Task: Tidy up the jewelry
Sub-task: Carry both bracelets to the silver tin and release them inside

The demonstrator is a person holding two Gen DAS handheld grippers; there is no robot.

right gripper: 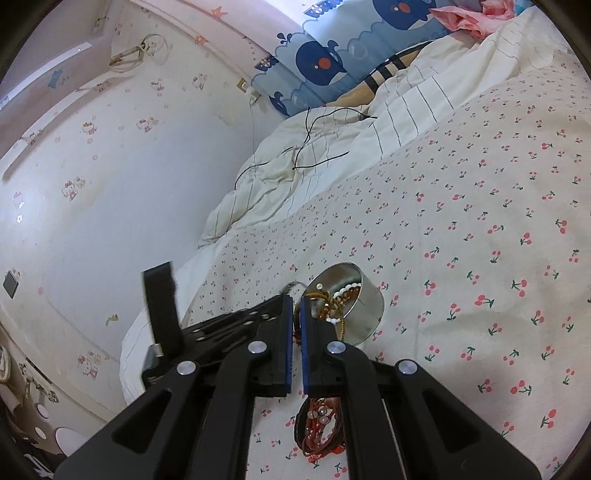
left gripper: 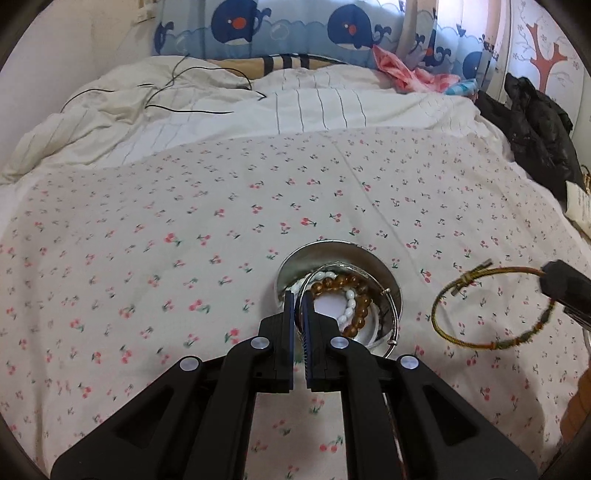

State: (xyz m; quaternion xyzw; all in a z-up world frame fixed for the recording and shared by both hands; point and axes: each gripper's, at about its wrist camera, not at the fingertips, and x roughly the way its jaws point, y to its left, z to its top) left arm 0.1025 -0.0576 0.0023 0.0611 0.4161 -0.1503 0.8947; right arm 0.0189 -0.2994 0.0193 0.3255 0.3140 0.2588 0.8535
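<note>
A round metal tin sits on the cherry-print bedsheet and holds amber beads, white beads and a silver bangle. My left gripper is shut on the tin's near rim. My right gripper, seen at the right edge of the left wrist view, is shut on a thin gold cord bracelet held above the sheet right of the tin. In the right wrist view the tin lies just beyond the fingertips, and a red and black bracelet bundle lies on the sheet below.
A rumpled striped duvet with a black cable lies at the bed's far side. Whale-print pillows line the headboard. A black jacket sits at the right edge. A wall borders the bed's left side.
</note>
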